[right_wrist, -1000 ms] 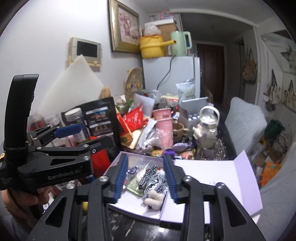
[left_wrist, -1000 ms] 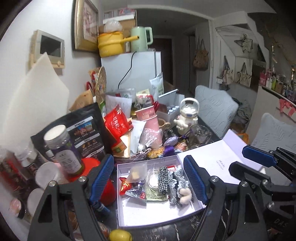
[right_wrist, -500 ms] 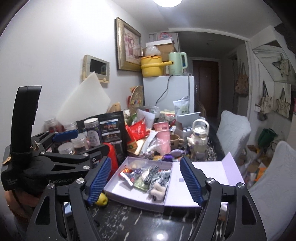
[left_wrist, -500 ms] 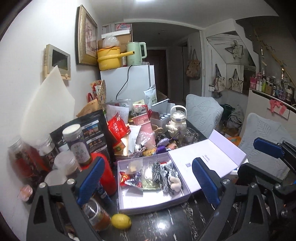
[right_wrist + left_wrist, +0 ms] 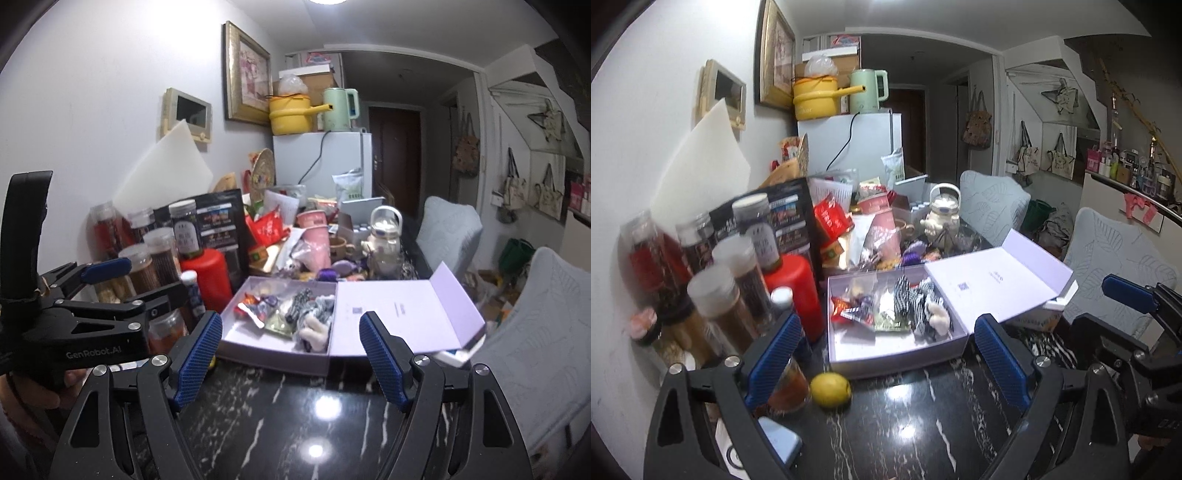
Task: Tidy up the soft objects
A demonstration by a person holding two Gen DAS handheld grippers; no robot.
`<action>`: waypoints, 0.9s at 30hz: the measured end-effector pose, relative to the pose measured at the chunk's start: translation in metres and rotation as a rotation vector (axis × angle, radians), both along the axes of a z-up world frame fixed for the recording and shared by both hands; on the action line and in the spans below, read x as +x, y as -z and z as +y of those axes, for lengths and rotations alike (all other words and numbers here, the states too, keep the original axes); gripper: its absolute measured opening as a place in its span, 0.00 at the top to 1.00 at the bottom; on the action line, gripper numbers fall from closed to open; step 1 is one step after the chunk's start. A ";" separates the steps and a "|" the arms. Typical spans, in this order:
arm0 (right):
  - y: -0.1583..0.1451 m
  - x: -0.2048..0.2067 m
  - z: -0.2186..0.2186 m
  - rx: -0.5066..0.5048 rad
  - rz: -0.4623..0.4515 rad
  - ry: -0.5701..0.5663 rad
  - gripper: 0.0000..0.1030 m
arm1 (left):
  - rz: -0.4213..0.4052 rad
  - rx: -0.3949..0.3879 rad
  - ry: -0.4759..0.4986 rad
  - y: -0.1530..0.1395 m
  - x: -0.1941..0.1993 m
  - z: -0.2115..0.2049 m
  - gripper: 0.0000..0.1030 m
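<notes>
Both grippers hover over the near edge of a black marbled tabletop (image 5: 295, 424), each with its blue-padded jaws spread wide and nothing between them. The left gripper (image 5: 882, 354) points at a lilac box (image 5: 886, 354) that lies open just beyond its fingertips. The right gripper (image 5: 290, 354) faces the same box (image 5: 236, 338) from a little further to the right, and the left gripper shows at the left of that view, held in a person's hand (image 5: 70, 380).

The box's lid (image 5: 993, 284) is folded flat to the right. Inside, toward the far half of the box, lie the soft things: a black-and-white checked fabric piece (image 5: 900, 295), a striped one beside it, and a small cream plush toy (image 5: 938, 314) touching them on the near right. To their left in the same box sit red snack packets (image 5: 842, 304) and a clear bag. The near half of the box floor is bare.

A lemon (image 5: 830, 389) rests on the tabletop just in front of the box's near left corner. Left of the box stands a red bottle (image 5: 798, 288), and beyond it a cluster of jars with pale lids (image 5: 713, 288) against the wall. Behind the box the tabletop is crowded with bags, cups and a white kettle (image 5: 942, 218).
</notes>
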State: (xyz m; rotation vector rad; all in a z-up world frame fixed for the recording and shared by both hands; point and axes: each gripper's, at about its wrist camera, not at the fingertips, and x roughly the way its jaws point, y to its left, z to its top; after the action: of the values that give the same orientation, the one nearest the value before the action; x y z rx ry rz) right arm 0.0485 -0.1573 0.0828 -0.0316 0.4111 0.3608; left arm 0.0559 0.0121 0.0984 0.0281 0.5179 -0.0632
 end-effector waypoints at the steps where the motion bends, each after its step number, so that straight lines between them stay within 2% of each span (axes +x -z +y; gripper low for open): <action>1: 0.003 -0.003 0.001 0.000 0.007 0.002 0.25 | 0.011 -0.002 -0.002 0.004 -0.001 0.001 0.06; 11: 0.031 -0.006 0.003 0.011 0.091 0.020 0.25 | 0.089 -0.029 0.007 0.034 -0.007 0.005 0.06; 27: 0.038 -0.005 0.005 0.007 0.117 0.023 0.25 | 0.091 -0.027 0.008 0.036 -0.006 0.004 0.06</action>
State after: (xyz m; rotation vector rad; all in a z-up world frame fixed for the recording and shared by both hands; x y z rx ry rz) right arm 0.0434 -0.1521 0.0446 0.0013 0.5258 0.3427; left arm 0.0504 0.0161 0.0626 0.0007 0.6078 -0.0794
